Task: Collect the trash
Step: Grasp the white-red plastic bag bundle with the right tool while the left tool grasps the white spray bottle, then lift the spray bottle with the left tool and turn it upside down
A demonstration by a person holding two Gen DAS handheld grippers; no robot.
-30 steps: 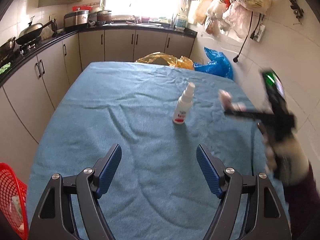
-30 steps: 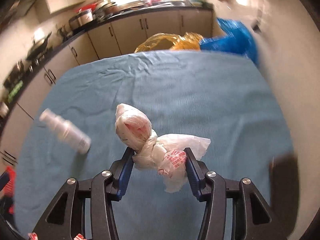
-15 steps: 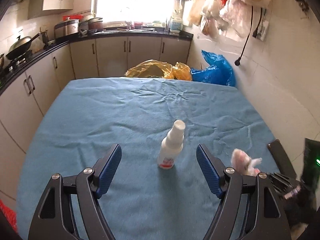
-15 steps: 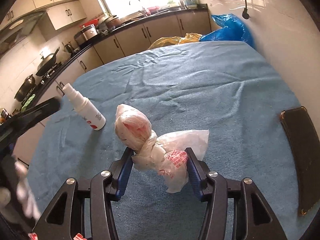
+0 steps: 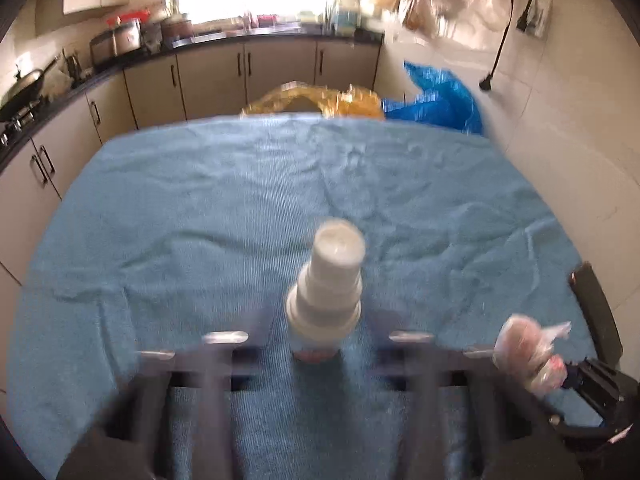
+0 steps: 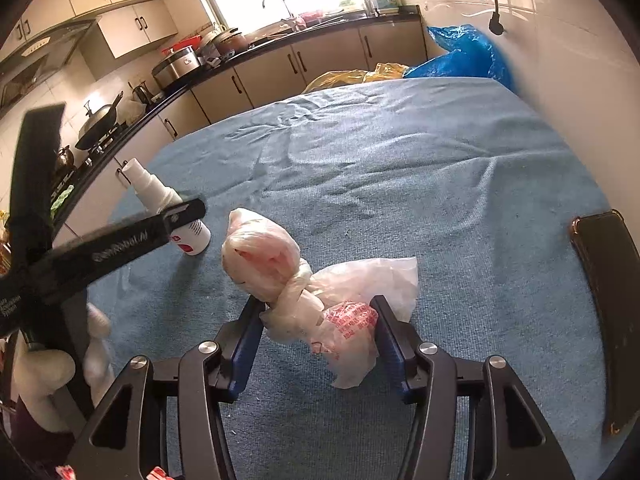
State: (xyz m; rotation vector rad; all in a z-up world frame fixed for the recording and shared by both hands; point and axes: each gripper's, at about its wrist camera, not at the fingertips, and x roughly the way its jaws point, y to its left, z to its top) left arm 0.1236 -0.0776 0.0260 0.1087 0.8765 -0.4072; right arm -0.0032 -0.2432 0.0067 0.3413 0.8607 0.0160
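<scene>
A white spray bottle (image 5: pixel 324 280) with a red label stands upright on the blue cloth (image 5: pixel 240 200). My left gripper (image 5: pixel 320 334) is blurred around it. Its jaws are closing, the bottle is between them, and the fingers reach its sides. In the right wrist view one left finger (image 6: pixel 176 216) lies against the bottle (image 6: pixel 160 196). My right gripper (image 6: pixel 316 308) is shut on a knotted white plastic bag (image 6: pixel 260 256) with red print, held just above the cloth. The left wrist view shows that bag (image 5: pixel 524 344) at the lower right.
A black phone (image 6: pixel 604 288) lies at the table's right edge. Beyond the far edge are a yellow bag (image 5: pixel 316 100) and a blue bag (image 5: pixel 436 100). Cabinets (image 5: pixel 208 76) run along the back and left, and a tiled wall stands close on the right.
My left gripper came forward and down onto the spray bottle and its jaws narrowed around it. The right gripper kept hold of the bag and barely shifted.
</scene>
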